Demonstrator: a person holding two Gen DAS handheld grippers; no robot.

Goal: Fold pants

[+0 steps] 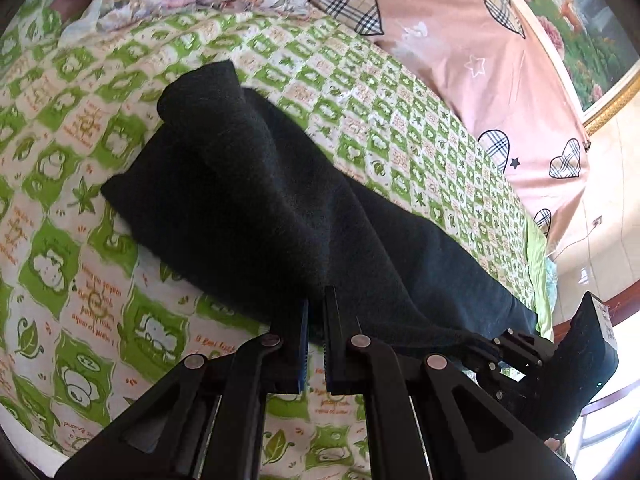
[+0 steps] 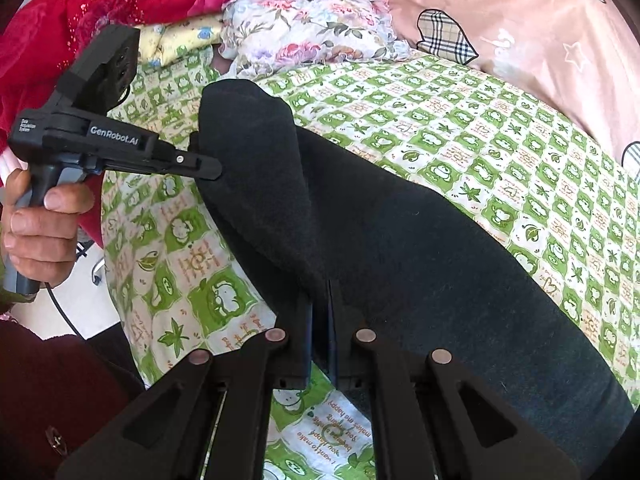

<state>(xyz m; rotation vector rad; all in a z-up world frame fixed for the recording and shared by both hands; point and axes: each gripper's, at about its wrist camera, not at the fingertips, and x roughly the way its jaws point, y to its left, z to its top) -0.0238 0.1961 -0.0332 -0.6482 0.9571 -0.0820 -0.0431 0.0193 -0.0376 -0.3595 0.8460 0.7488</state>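
Both tools, left tool [image 1: 315, 312] and right tool [image 2: 320, 304], pinch the black fleece pants [image 2: 400, 248], lifting one edge above the green-checked bedsheet [image 2: 500, 152], apparently for folding.

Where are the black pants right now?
The black pants lie on the green checked bedsheet, pinched by both claws, with the pink blanket behind them.

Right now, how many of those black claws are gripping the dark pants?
2. The left claw pinches the black fleecy pants at one edge; the right claw clamps another edge nearby.
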